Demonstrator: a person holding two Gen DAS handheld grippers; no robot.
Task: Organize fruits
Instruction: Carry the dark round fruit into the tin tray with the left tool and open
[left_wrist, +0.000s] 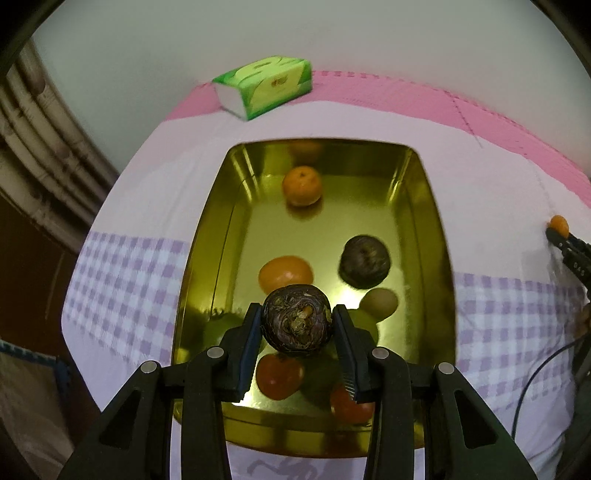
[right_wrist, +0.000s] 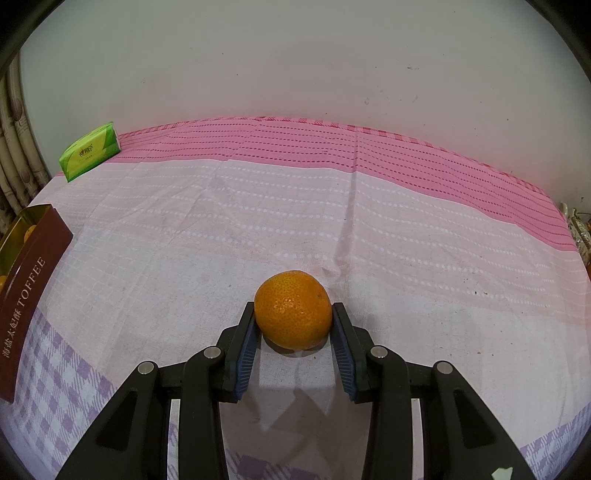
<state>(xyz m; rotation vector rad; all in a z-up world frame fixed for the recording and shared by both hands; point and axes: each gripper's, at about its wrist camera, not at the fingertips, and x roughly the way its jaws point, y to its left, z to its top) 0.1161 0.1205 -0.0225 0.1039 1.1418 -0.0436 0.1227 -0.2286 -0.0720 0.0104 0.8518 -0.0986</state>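
Two fruits are gripped at once: a dark passion fruit (left_wrist: 296, 320) is clamped by the left gripper (left_wrist: 297, 325) over the gold tin (left_wrist: 207, 236) at frame centre, while a tangerine (right_wrist: 293, 309) on the tablecloth (right_wrist: 258, 206) is pinched by the right gripper (right_wrist: 294, 325). A low, gentle release into a bare spot is advised, so rolling is avoided.

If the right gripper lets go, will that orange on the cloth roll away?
The orange is round, so it may roll. The tablecloth looks soft and wrinkled, which probably slows it. Its pitted skin likely grips the right gripper pads well.
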